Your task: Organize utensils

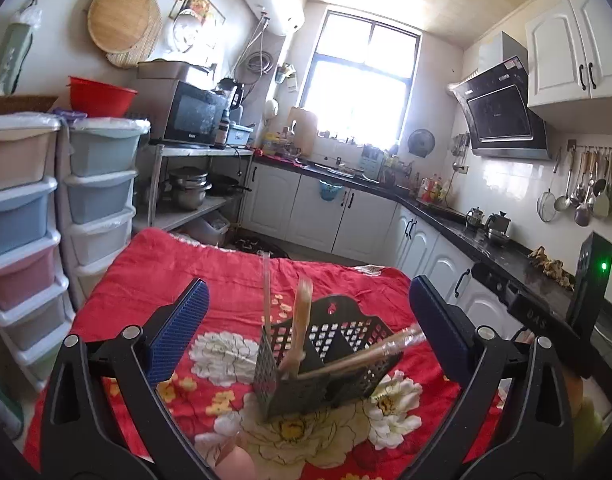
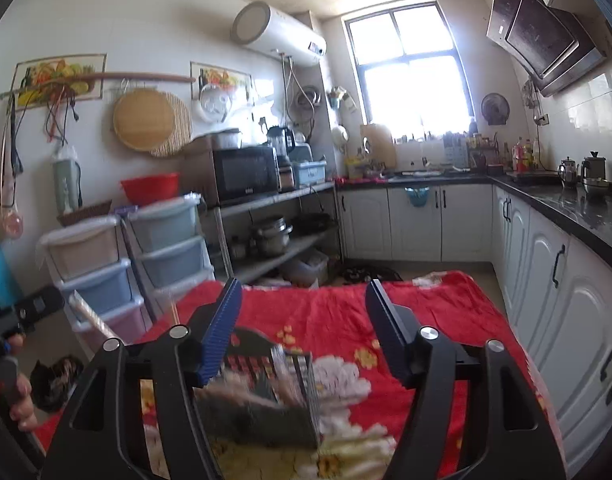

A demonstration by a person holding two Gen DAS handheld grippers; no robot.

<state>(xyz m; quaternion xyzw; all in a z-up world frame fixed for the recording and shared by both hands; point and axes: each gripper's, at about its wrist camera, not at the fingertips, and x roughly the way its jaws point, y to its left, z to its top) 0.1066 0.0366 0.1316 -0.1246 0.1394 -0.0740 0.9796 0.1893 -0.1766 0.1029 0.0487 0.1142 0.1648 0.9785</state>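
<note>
A black perforated utensil holder stands on the red floral cloth. Wooden utensils and wrapped chopsticks stick out of it, one pair upright, one leaning right. My left gripper is open and empty, its blue pads either side of the holder, above and short of it. My right gripper is open and empty, just above the holder, which is blurred in the right wrist view. The chopstick ends show at its left.
The table's red cloth ends at the floor in front. Stacked plastic drawers stand to the left, a metal shelf with a microwave behind. White cabinets under a black counter run along the right.
</note>
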